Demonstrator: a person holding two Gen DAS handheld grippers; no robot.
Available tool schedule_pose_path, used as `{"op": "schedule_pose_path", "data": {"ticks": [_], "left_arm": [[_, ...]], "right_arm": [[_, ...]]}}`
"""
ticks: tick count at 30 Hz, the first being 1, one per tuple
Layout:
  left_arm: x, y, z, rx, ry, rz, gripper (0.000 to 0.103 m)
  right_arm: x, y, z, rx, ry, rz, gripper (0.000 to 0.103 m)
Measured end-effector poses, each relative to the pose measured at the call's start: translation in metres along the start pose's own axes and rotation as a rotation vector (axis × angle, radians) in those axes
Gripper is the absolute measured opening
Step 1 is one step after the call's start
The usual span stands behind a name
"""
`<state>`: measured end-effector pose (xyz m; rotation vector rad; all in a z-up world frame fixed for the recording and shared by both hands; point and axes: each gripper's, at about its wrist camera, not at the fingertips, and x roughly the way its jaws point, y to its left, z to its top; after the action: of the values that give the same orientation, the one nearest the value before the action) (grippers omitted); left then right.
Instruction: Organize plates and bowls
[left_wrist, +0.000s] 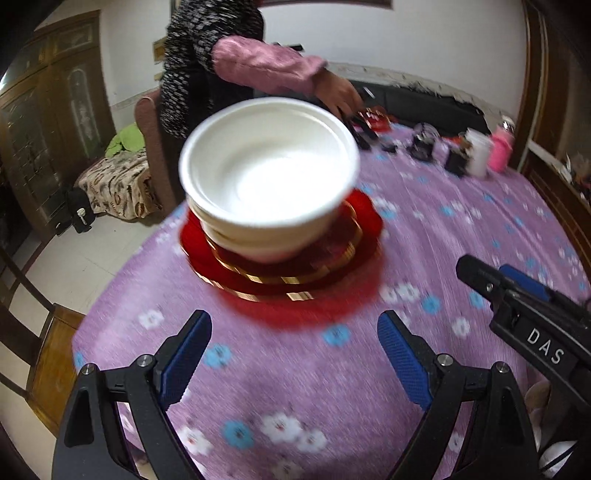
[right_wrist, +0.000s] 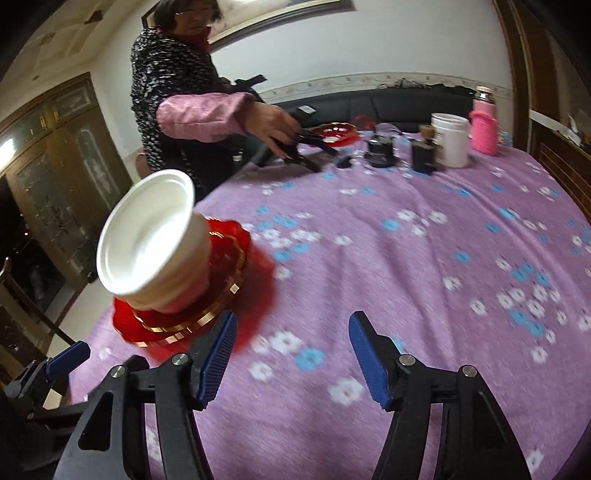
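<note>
Left wrist view: bowls (left_wrist: 269, 177) nested on stacked red plates (left_wrist: 280, 266) at table (left_wrist: 332, 387) edge. Both grippers, left (left_wrist: 293, 354) and right (right_wrist: 291, 360), empty, fingers spread. Apparently mostly done; another red plate (right_wrist: 334, 132) left far across.

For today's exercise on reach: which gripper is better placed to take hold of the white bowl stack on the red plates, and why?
Probably the left gripper: open and empty, it faces the white bowl stack on the red plates straight ahead. The right gripper, also open, has them off to its left.
</note>
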<state>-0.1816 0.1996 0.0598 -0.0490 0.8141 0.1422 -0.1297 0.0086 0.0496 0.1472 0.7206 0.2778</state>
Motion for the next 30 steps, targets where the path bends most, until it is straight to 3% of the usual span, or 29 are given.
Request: {"op": "schedule_pose_path", "data": {"ticks": [6, 19, 22, 27, 30], "left_arm": [[0.002, -0.025, -0.016, 0.04, 0.035, -0.02, 0.091], [0.004, -0.066, -0.043, 0.12, 0.089, -0.071, 0.091], [0.009, -0.07, -0.045, 0.128, 0.096, -0.07, 0.091], [0.031, -0.072, -0.05, 0.102, 0.173, -0.083, 0.091], [0.033, -0.072, -0.051, 0.092, 0.171, -0.082, 0.096]], "right_arm": [[-0.009, -0.01, -0.02, -0.027, -0.01, -0.062, 0.072], [-0.015, -0.042, -0.039, 0.049, 0.019, -0.091, 0.074], [-0.014, -0.05, -0.04, 0.072, 0.02, -0.093, 0.074], [-0.011, -0.056, -0.039, 0.09, 0.025, -0.089, 0.074], [-0.009, -0.056, -0.038, 0.09, 0.028, -0.086, 0.074]]}}
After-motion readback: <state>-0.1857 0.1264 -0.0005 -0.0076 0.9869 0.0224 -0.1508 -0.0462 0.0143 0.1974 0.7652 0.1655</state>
